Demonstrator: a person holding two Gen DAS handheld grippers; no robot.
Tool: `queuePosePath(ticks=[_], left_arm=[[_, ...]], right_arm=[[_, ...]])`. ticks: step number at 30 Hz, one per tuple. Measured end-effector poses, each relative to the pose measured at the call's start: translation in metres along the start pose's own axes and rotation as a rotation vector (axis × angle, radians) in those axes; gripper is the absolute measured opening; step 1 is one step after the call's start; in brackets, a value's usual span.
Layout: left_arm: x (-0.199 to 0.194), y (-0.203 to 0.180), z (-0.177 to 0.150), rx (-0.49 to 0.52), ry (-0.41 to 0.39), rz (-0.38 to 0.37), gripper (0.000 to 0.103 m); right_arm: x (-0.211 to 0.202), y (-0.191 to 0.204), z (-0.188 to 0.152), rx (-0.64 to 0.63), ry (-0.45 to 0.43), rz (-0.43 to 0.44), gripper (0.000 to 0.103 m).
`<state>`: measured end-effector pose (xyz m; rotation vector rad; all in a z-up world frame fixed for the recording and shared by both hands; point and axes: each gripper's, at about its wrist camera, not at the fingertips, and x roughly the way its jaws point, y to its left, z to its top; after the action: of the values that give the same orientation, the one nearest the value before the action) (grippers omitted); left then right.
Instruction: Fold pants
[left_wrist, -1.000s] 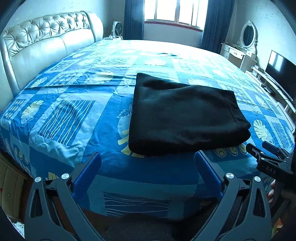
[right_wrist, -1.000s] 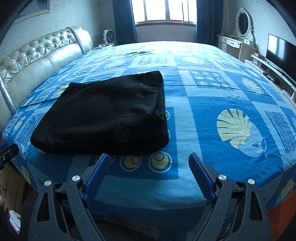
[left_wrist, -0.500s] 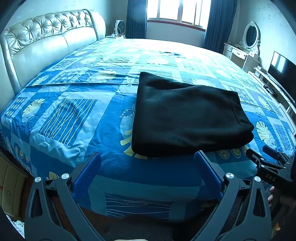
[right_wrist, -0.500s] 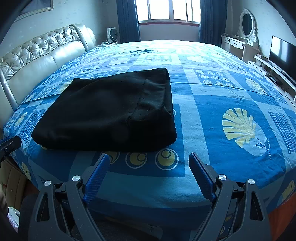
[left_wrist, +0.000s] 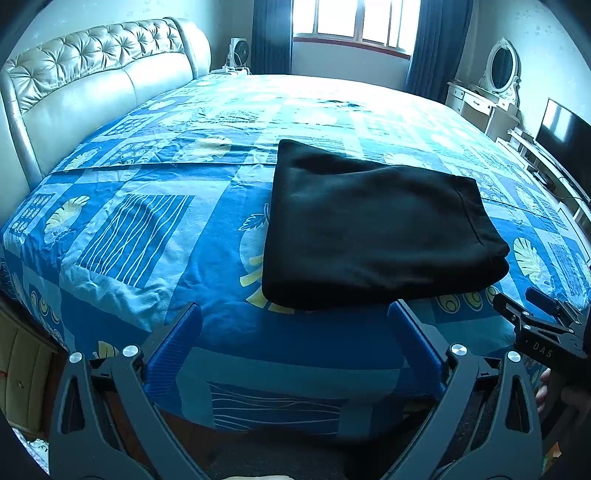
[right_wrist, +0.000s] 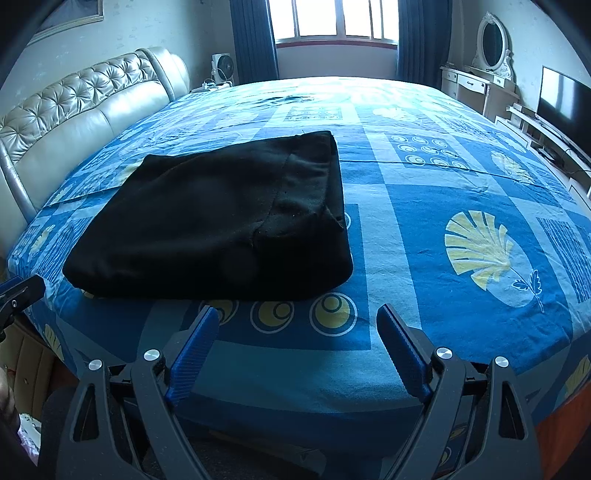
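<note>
The black pants (left_wrist: 373, 229) lie folded into a flat rectangle on the blue patterned bed (left_wrist: 147, 229), near its front edge. They also show in the right wrist view (right_wrist: 221, 218), left of centre. My left gripper (left_wrist: 293, 314) is open and empty, just short of the pants' near edge. My right gripper (right_wrist: 295, 314) is open and empty, in front of the pants' near right corner. The right gripper's tip shows at the right edge of the left wrist view (left_wrist: 535, 325).
A padded beige headboard (left_wrist: 92, 92) runs along the left. A window with dark curtains (left_wrist: 351, 29) is at the back. A white dressing table with mirror (left_wrist: 487, 88) and a TV (left_wrist: 565, 129) stand on the right. A bedside cabinet (left_wrist: 26, 384) sits low left.
Both grippers have drawn back and risen slightly from the bed edge, so the folded pants sit a little farther away. The pants have not moved.
</note>
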<state>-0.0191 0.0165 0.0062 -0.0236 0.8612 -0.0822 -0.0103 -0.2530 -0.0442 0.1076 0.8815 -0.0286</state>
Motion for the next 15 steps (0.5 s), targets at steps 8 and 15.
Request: queuePosePath(ticks=[8, 15], left_arm=[[0.0001, -0.0009, 0.0003, 0.005, -0.002, 0.003, 0.100], [-0.0003, -0.0033, 0.0004, 0.016, -0.002, 0.001, 0.100]], right_arm=[[0.0014, 0.0027, -0.0011, -0.011, 0.011, 0.010, 0.086], [0.0017, 0.0032, -0.0022, -0.010, 0.017, 0.012, 0.086]])
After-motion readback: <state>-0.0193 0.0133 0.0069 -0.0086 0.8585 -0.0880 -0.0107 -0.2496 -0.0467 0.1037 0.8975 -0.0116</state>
